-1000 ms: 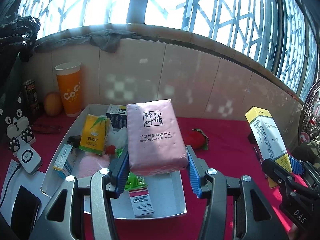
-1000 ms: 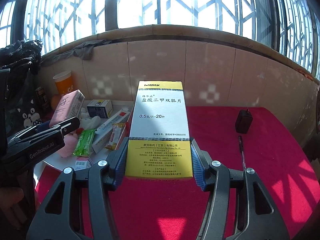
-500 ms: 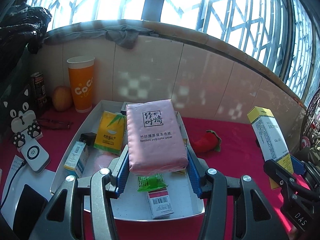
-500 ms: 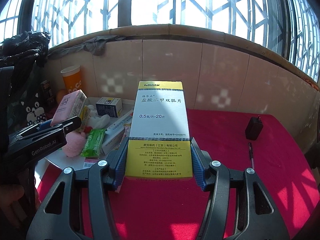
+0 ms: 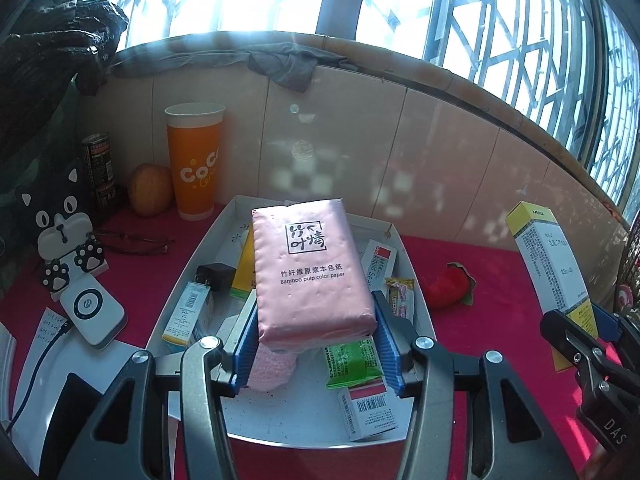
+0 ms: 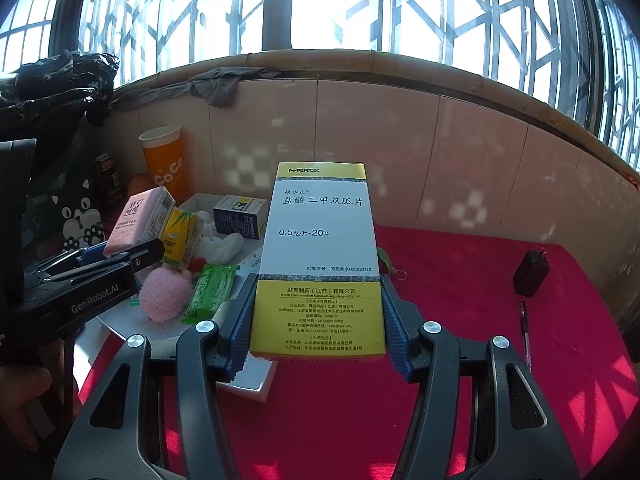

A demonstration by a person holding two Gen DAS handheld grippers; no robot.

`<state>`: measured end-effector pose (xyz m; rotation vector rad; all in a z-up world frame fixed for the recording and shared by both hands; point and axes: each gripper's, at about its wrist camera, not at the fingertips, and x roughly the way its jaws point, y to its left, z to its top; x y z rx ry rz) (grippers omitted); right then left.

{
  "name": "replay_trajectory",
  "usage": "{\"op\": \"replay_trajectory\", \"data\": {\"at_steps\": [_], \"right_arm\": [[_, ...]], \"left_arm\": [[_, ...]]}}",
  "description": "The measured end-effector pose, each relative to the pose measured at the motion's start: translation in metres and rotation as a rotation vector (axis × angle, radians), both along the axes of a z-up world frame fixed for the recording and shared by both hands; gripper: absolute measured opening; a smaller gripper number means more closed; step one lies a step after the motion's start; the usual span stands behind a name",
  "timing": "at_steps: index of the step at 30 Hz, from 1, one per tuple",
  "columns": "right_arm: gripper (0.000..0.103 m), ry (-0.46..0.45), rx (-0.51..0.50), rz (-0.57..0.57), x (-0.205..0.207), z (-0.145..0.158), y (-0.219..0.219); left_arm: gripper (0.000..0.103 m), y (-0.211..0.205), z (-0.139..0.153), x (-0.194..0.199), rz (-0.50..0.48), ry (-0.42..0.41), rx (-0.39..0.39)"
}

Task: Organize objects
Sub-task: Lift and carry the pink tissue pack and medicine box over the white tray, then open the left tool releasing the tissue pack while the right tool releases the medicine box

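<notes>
Over the middle of the left wrist picture, a pink tissue pack (image 5: 314,268) is held between the blue pads of the left gripper (image 5: 316,344), which is closed narrowly on its lower end. Compared with a second ago, the white tray (image 5: 200,264) has come nearer and more squarely under the pack, and a black plug (image 5: 214,276) inside it has come into view; the pack is judged to be on its way into the tray, not yet set down. On the pack "Bamboo pulp color paper" can be read under Chinese characters.

At the centre of the right wrist picture, a white and yellow medicine box (image 6: 320,264) is clamped at its yellow base by the right gripper (image 6: 318,328). The box is held above the red cloth (image 6: 460,280) at the tray's near corner, and the tray has drawn closer in that view too, so the same destination is likely. "Merck" is printed on the top band, "0.5" and "20" on the white face.

Further writing can be made out: "CoCo" on the orange cup (image 5: 196,176) at the upper left, and "GenRobot.AI" on the left gripper's body at the left edge of the right wrist picture. A green packet (image 5: 352,362) and a barcoded carton (image 5: 370,410) already lie in the tray.
</notes>
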<state>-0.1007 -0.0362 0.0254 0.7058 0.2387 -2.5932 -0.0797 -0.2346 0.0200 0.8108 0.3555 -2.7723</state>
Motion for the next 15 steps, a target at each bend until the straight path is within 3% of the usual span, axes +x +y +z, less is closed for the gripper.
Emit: {"op": "replay_trajectory", "data": {"at_steps": [7, 15], "right_arm": [[0.056, -0.007, -0.005, 0.017, -0.008, 0.000, -0.017], [0.056, -0.101, -0.044, 0.047, -0.035, -0.013, -0.039]], "left_arm": [[0.052, -0.026, -0.010, 0.000, 0.038, -0.031, 0.002], [0.052, -0.047, -0.028, -0.002, 0.039, -0.073, 0.028]]}}
